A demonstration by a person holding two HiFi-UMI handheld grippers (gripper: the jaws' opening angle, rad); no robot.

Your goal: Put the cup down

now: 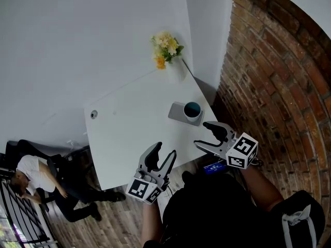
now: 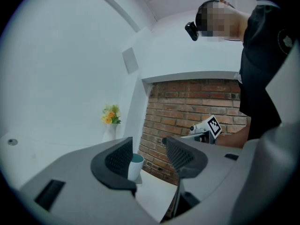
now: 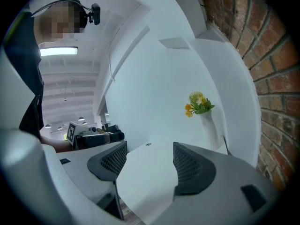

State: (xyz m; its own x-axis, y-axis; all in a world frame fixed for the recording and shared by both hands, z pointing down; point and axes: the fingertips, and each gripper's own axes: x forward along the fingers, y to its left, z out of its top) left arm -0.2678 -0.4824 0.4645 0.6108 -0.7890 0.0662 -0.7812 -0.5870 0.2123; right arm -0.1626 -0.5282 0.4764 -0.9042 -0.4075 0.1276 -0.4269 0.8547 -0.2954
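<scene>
Large white counter (image 1: 129, 133) first: most of its top is bare, so there is plenty of room left of centre. The red brick wall (image 1: 279, 87) runs close along the right side, leaving little clearance for an elbow there.

The white vase of yellow flowers (image 1: 168, 53) stands at the far corner, well apart from the work. It is only a tip-over risk on a long reach.

The grey square coaster (image 1: 178, 112) sits near the counter's right edge, toward the near-right corner. The white cup with teal inside (image 1: 192, 109) stands upright on it and looks already set down.

Main risk, as I read it: the right gripper (image 1: 201, 133) hangs just near of the cup, and a forward nudge could push cup and coaster toward that right edge. It is released, jaws apart, nothing between them.

The left gripper (image 1: 164, 150) is also released and empty over the near edge. The cup shows beyond its jaws, untouched.

Safest exit looks like straight back toward the near side.
</scene>
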